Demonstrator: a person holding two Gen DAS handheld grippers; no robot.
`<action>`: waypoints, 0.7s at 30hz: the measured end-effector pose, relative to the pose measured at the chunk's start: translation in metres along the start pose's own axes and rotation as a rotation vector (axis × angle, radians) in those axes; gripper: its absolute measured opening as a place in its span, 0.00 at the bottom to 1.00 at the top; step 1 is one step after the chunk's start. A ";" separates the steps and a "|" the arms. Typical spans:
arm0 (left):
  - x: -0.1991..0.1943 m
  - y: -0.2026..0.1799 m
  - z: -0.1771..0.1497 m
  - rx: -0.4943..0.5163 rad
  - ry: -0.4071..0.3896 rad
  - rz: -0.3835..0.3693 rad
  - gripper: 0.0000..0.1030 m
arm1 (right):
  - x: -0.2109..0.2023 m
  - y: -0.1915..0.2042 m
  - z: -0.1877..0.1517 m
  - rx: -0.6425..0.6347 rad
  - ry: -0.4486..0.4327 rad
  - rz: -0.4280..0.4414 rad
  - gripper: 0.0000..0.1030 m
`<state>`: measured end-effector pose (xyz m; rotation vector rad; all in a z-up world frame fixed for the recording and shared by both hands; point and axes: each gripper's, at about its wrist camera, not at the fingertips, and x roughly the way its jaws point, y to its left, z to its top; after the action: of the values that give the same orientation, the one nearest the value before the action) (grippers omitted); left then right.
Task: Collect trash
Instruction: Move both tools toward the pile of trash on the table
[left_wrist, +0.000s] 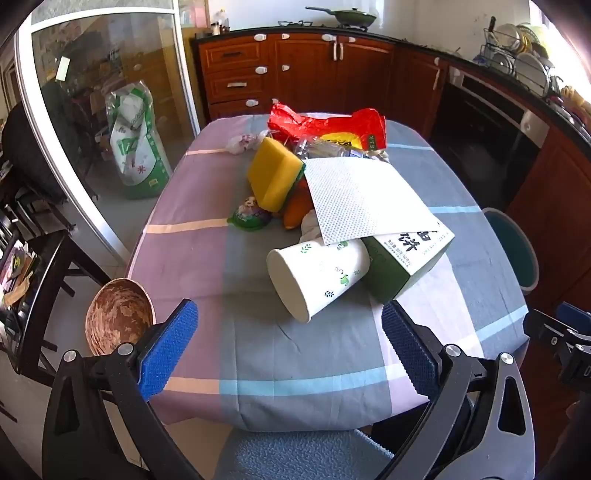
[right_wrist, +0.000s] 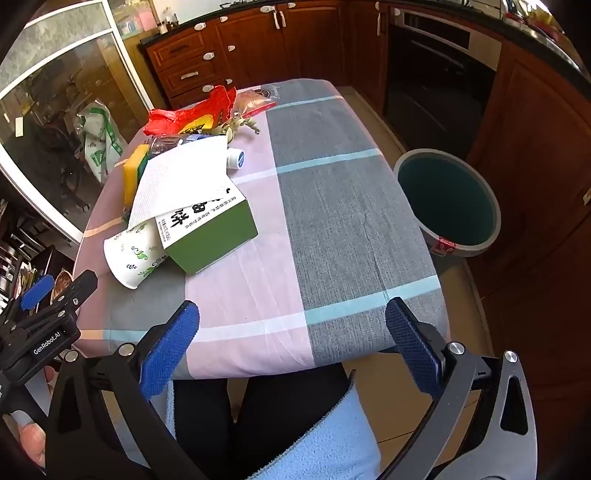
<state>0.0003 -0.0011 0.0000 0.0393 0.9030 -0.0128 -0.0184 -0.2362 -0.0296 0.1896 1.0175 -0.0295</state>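
Observation:
A pile of trash lies on the table (left_wrist: 229, 350): a tipped paper cup (left_wrist: 317, 277), a green and white box (left_wrist: 410, 262), a white paper towel (left_wrist: 362, 199), a yellow sponge (left_wrist: 275, 173), a red plastic bag (left_wrist: 328, 123) and a small green packet (left_wrist: 249, 216). The cup (right_wrist: 131, 254), box (right_wrist: 210, 229) and red bag (right_wrist: 184, 118) also show in the right wrist view. A teal trash bin (right_wrist: 448, 201) stands on the floor right of the table. My left gripper (left_wrist: 290, 314) is open and empty near the cup. My right gripper (right_wrist: 291, 314) is open and empty over the table's near edge.
A wooden bowl (left_wrist: 118, 317) sits off the table's left corner. Brown kitchen cabinets (left_wrist: 295, 70) and an oven (right_wrist: 439, 74) line the back and right. A glass door (left_wrist: 99, 110) is on the left. A bottle with a white cap (right_wrist: 234, 158) lies in the pile.

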 end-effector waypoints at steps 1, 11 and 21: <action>-0.001 0.001 0.000 -0.013 -0.006 -0.009 0.96 | 0.001 0.000 0.000 0.003 0.006 0.002 0.94; 0.000 0.009 -0.003 -0.030 -0.007 -0.012 0.96 | -0.005 0.006 0.003 -0.020 -0.010 0.004 0.94; 0.004 0.018 0.001 -0.053 0.009 -0.018 0.96 | -0.003 0.008 0.004 -0.018 0.002 0.000 0.94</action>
<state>0.0039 0.0168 -0.0023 -0.0188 0.9125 -0.0057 -0.0156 -0.2292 -0.0241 0.1729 1.0192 -0.0196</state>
